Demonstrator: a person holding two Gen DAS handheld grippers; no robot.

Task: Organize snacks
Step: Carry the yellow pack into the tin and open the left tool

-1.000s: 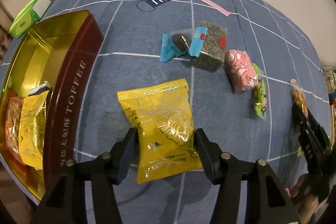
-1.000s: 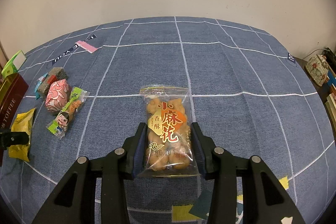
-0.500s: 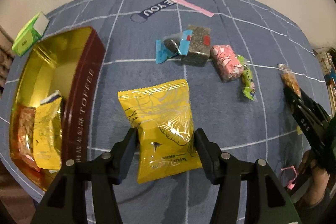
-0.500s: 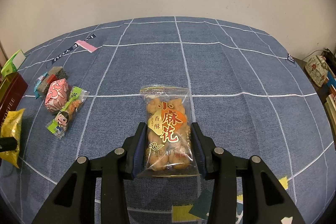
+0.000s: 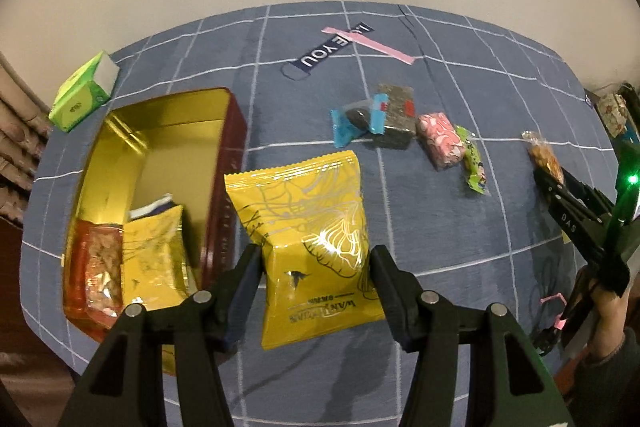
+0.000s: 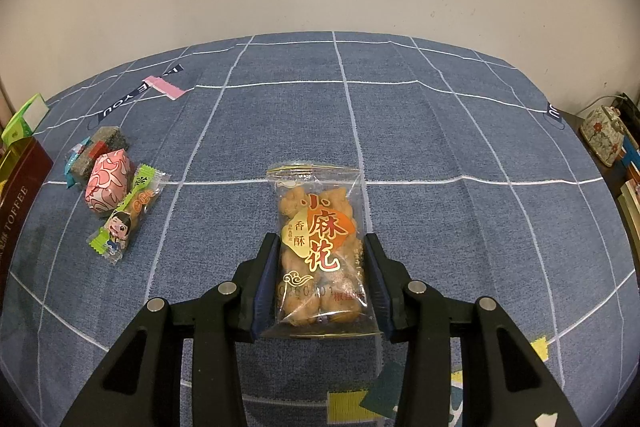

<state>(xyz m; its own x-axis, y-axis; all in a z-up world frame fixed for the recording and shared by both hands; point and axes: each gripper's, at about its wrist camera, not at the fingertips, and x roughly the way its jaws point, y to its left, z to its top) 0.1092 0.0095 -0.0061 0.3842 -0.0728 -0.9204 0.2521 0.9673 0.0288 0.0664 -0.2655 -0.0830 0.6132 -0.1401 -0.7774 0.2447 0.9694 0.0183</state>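
My left gripper (image 5: 316, 267) is shut on a yellow snack packet (image 5: 308, 235) and holds it in the air just right of the open gold-lined toffee tin (image 5: 224, 147). The tin holds another yellow packet (image 5: 154, 263) and an orange snack bag (image 5: 98, 267). My right gripper (image 6: 320, 275) is shut on a clear bag of fried dough twists (image 6: 320, 247), low over the blue cloth. The right gripper also shows at the right edge of the left wrist view (image 5: 560, 191).
Loose snacks lie on the blue checked cloth: a blue-wrapped candy (image 5: 356, 119), a dark seaweed block (image 5: 396, 115), a pink packet (image 5: 440, 143) and a green candy (image 5: 474, 163). A green box (image 5: 82, 93) stands behind the tin. The tin's side (image 6: 16, 211) shows at far left.
My left gripper has risen and moved left with the yellow packet, so the tin now lies closer beneath it. The right gripper has stayed still with its bag.
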